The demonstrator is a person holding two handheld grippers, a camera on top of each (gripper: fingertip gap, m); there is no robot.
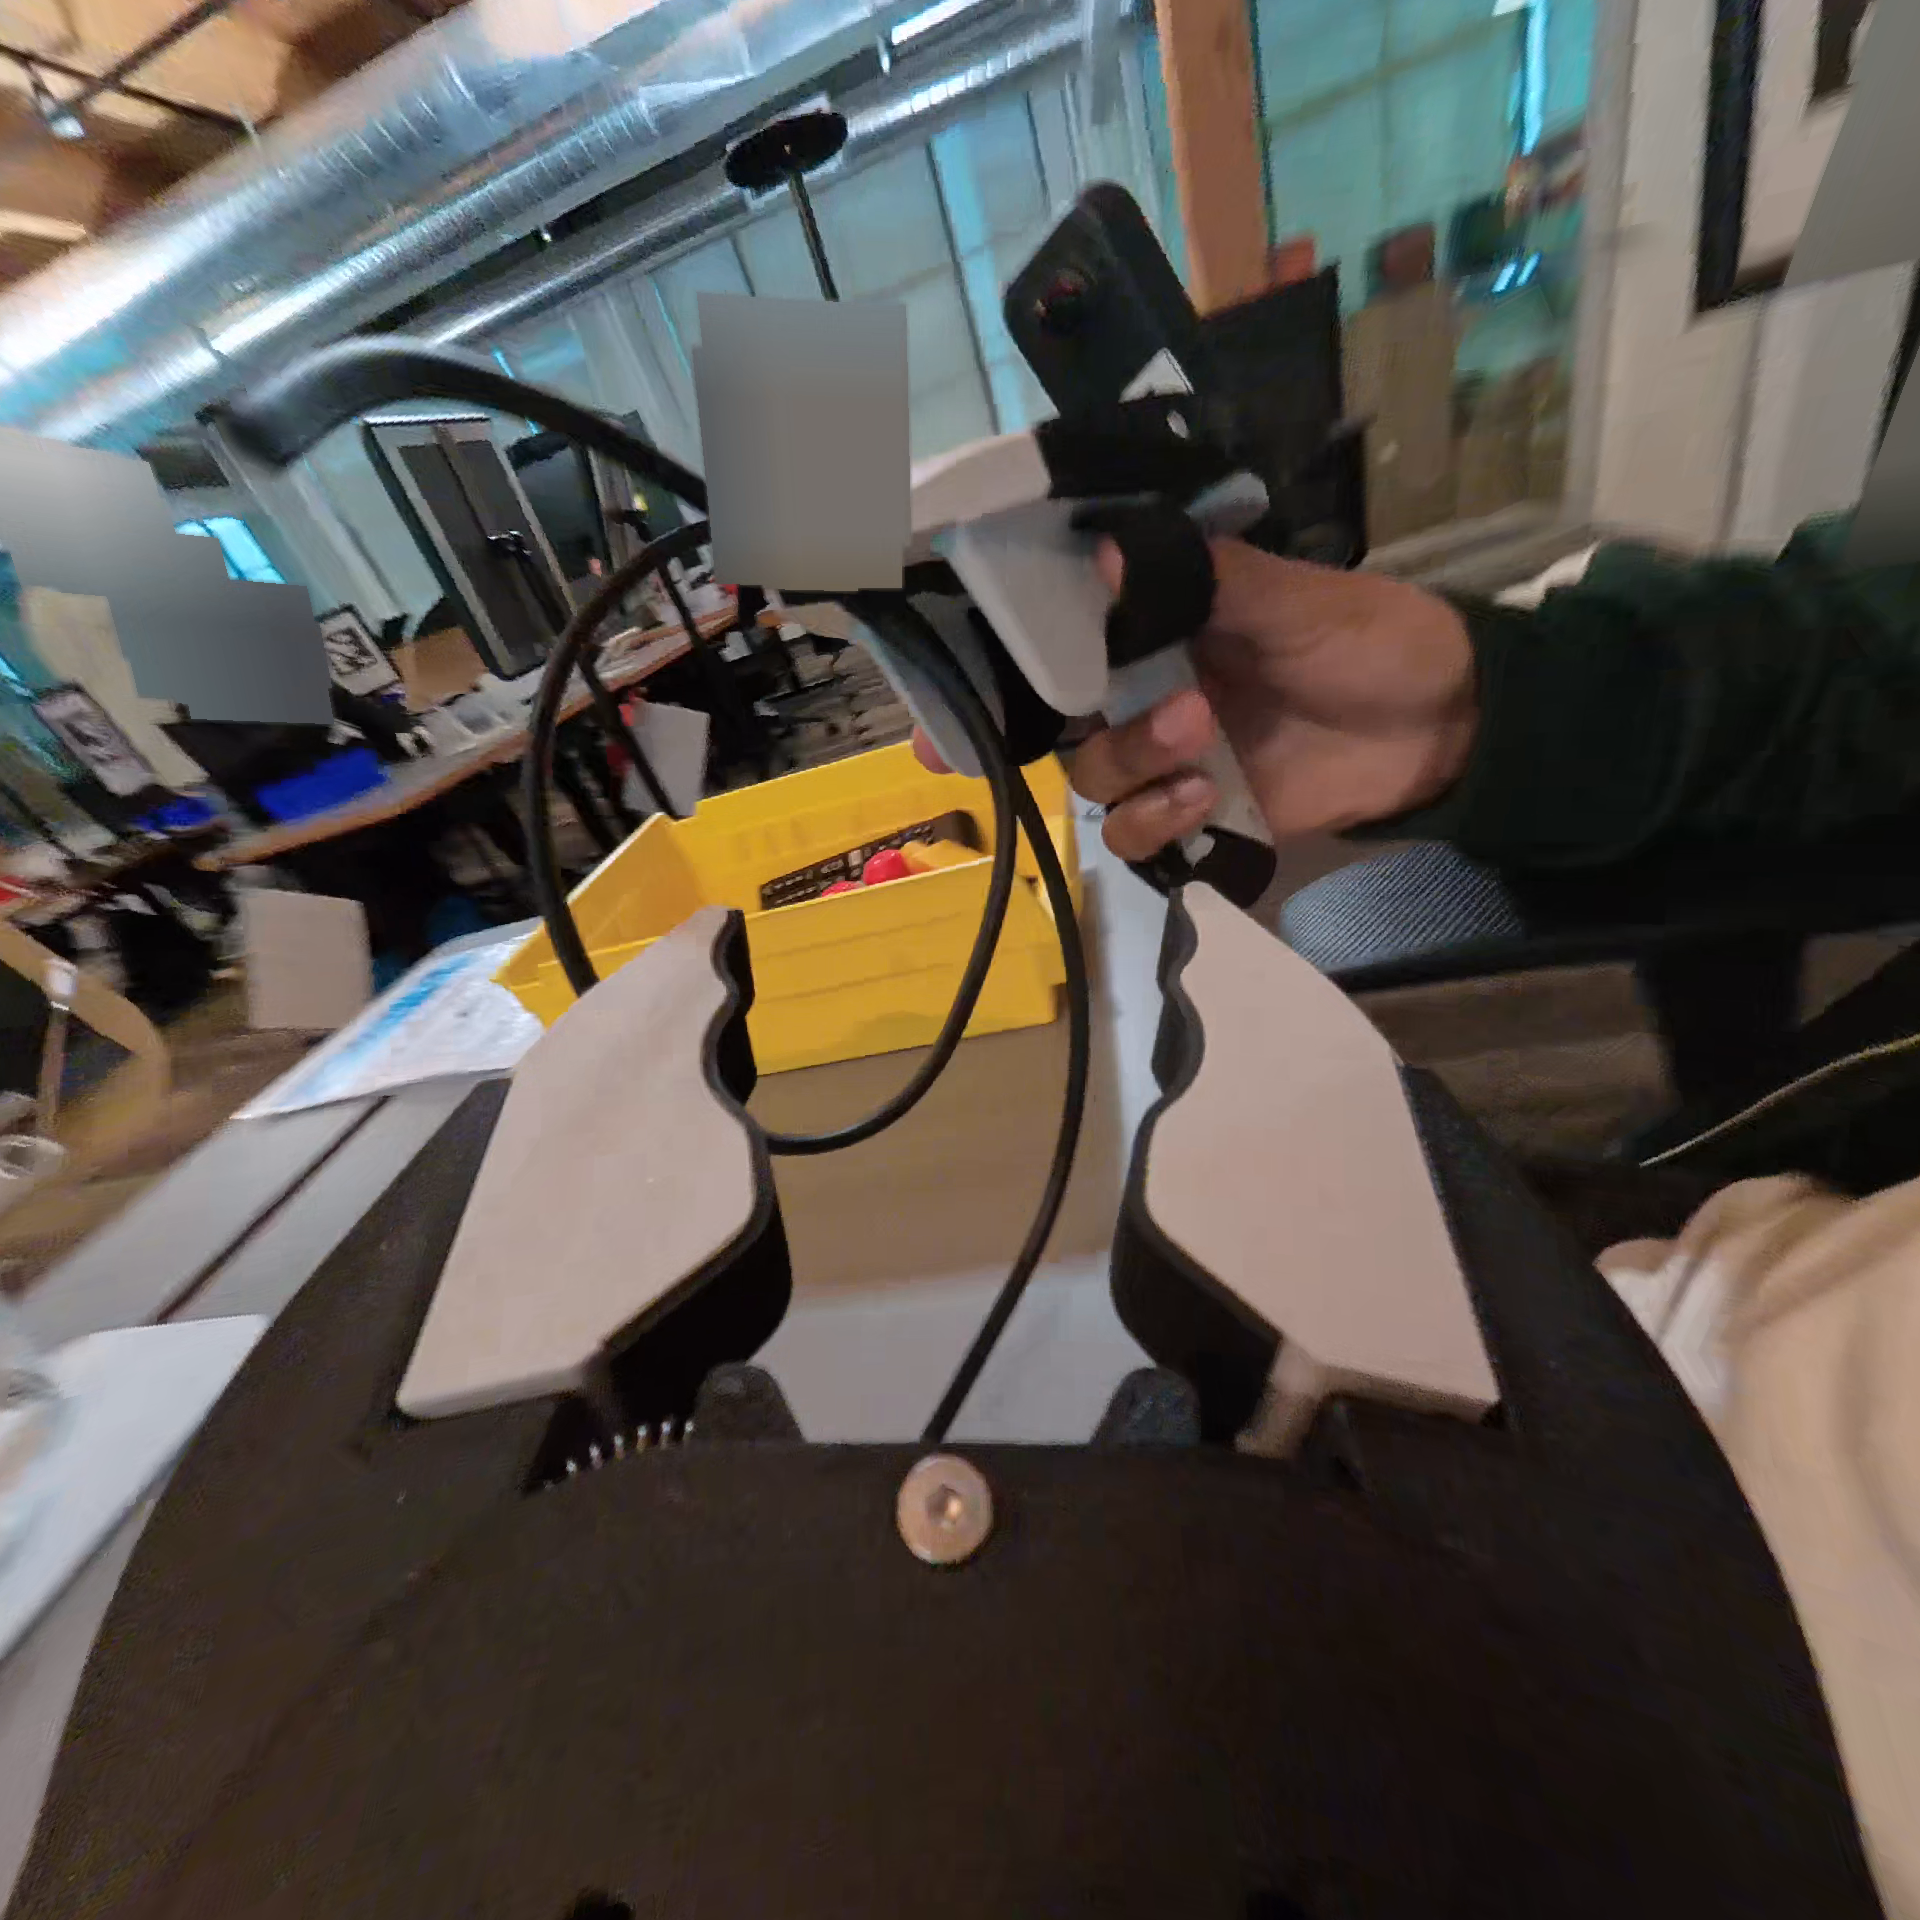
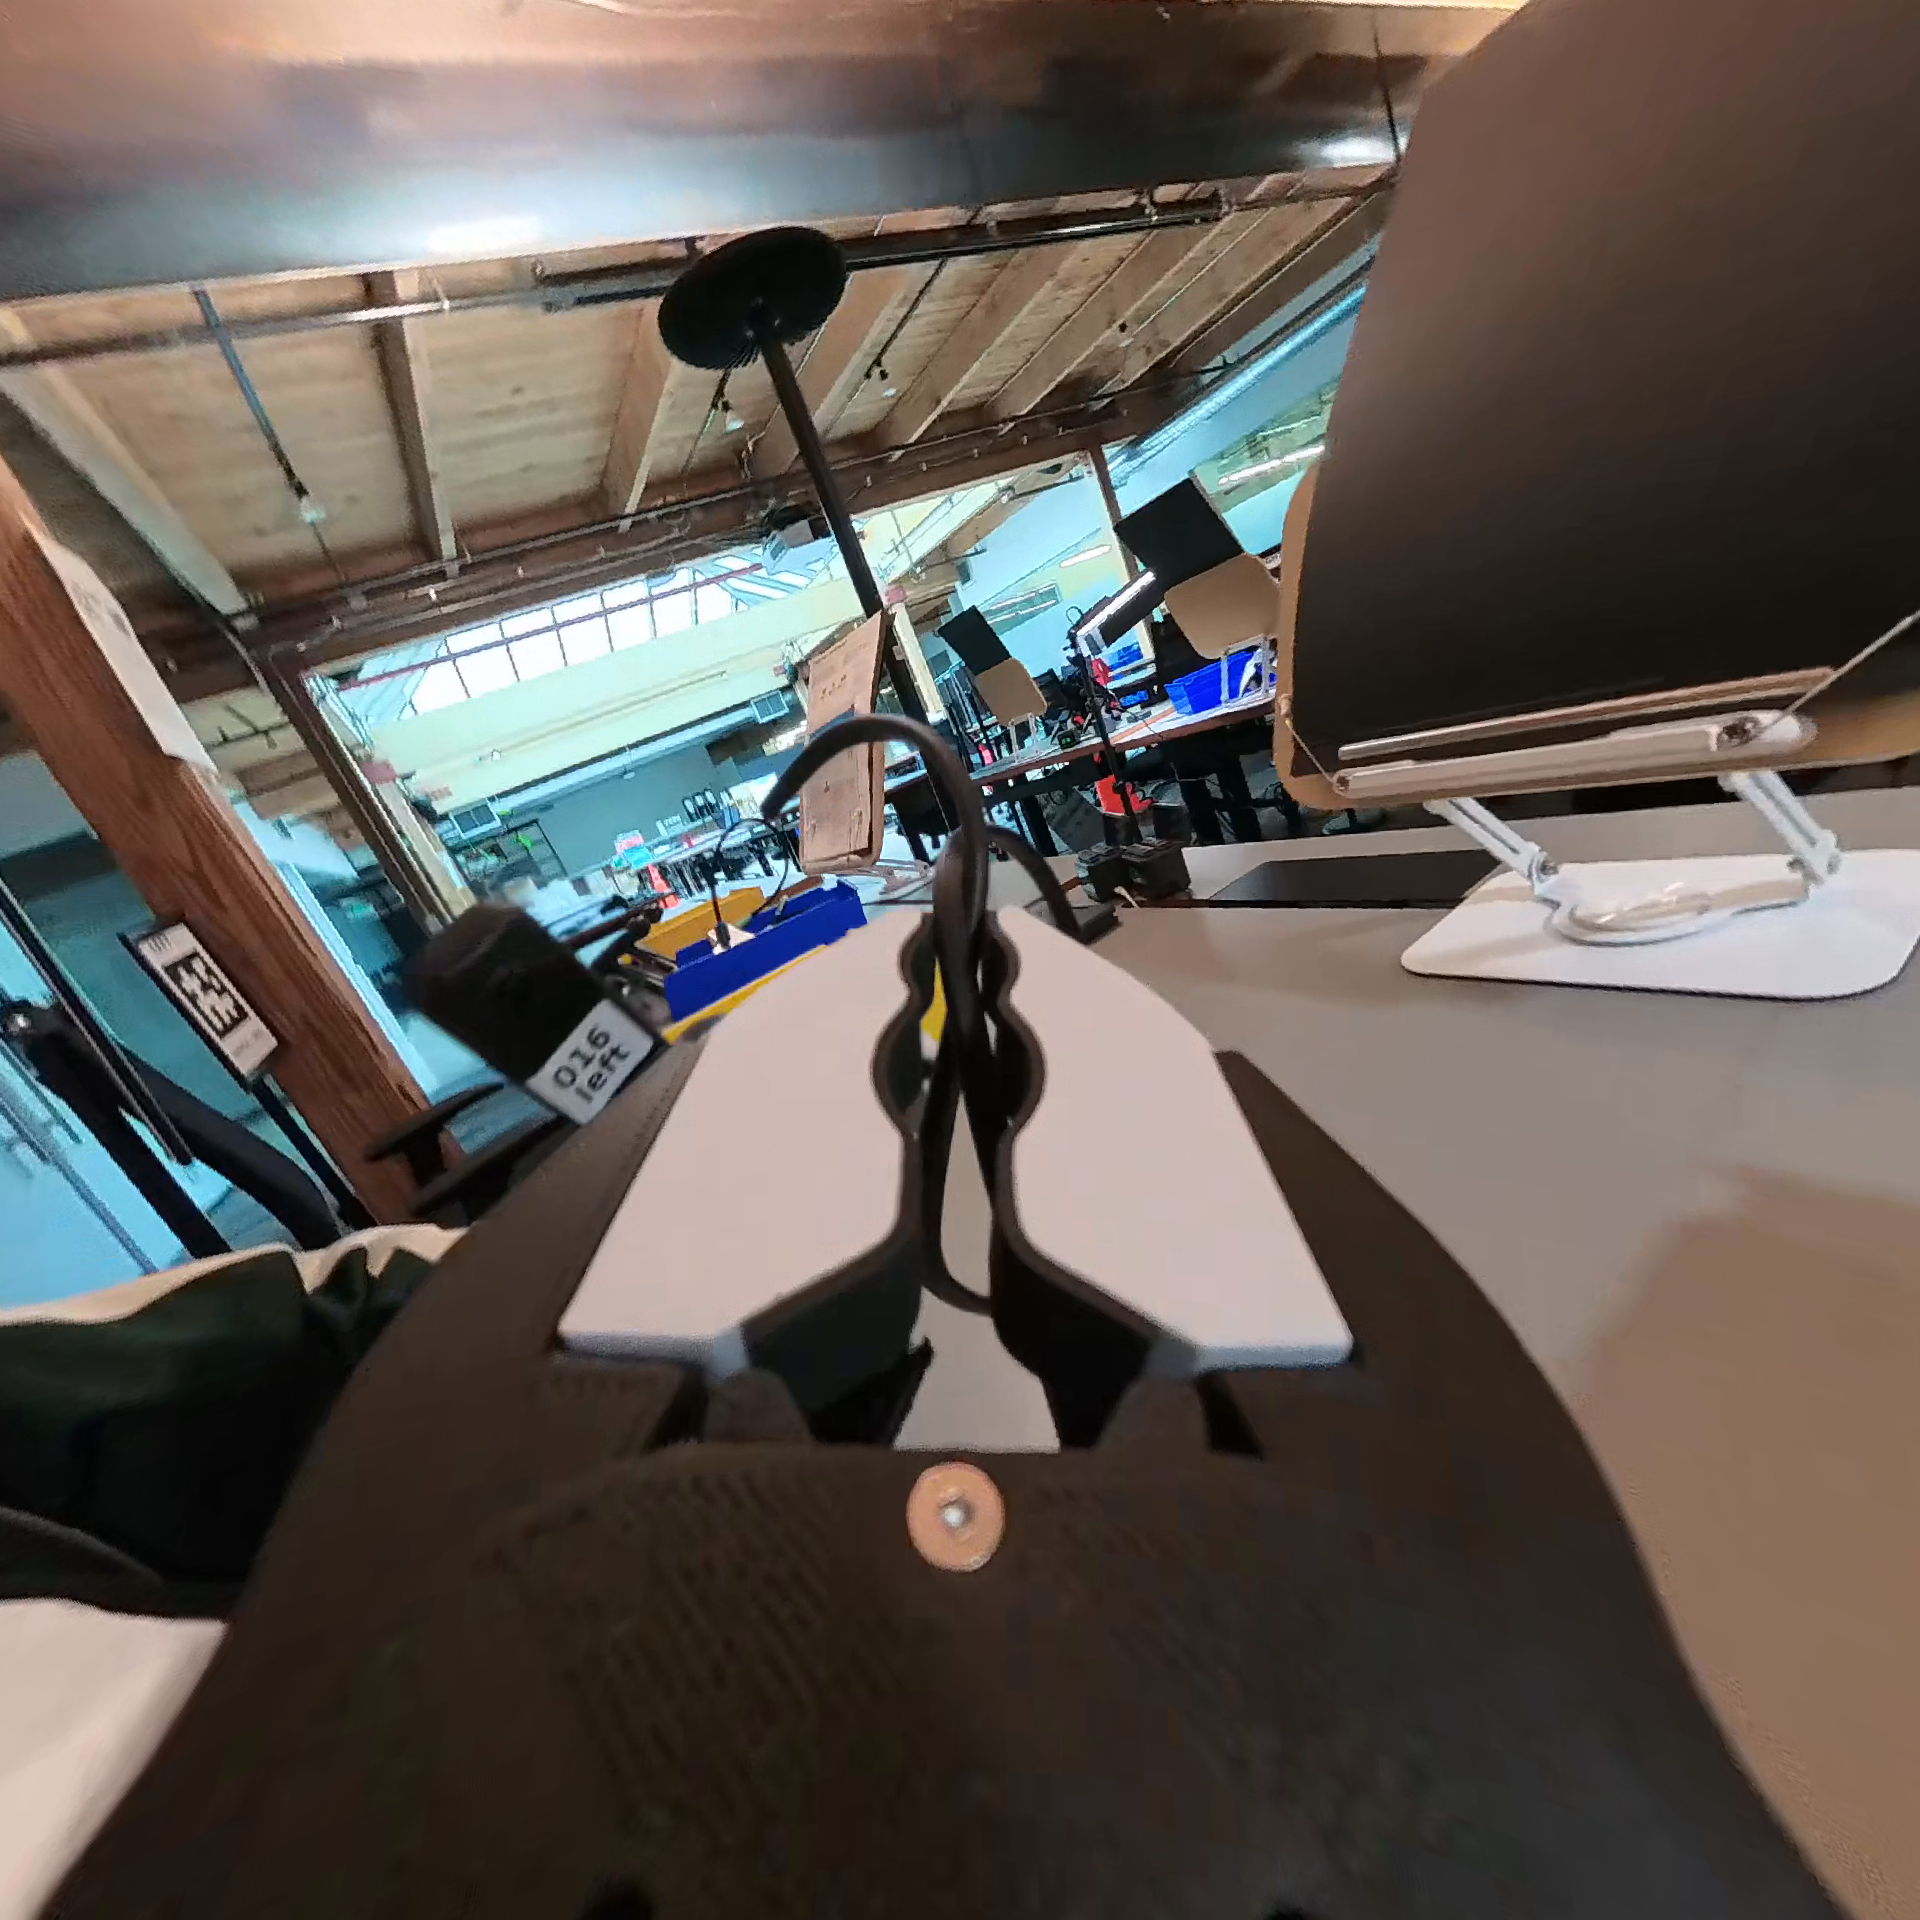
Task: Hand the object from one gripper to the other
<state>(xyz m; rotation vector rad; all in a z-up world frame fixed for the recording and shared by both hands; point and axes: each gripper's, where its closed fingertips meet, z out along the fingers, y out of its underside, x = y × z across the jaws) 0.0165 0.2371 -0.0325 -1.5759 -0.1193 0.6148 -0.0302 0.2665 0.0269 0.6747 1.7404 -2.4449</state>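
A black cable (image 1: 1081, 1039) hangs in loops in the left wrist view. My right gripper (image 1: 935, 707), held by a hand (image 1: 1309, 686), grips it from the upper right. My left gripper (image 1: 956, 920) is open. One strand of the cable runs down between its fingers without being clamped. In the right wrist view, my right gripper (image 2: 961, 935) is shut on the cable (image 2: 971, 883), which arches up past the fingertips. Part of the left gripper's black body with a white label (image 2: 520, 997) shows low on the left.
A yellow bin (image 1: 862, 966) with red and yellow items stands on the grey table (image 2: 1455, 1143) behind the left gripper. A sheet of paper (image 1: 416, 1029) lies to its left. A white laptop stand (image 2: 1662, 925) with a dark laptop stands at the right. Across from one pair of fingers to the other is roughly 8 cm.
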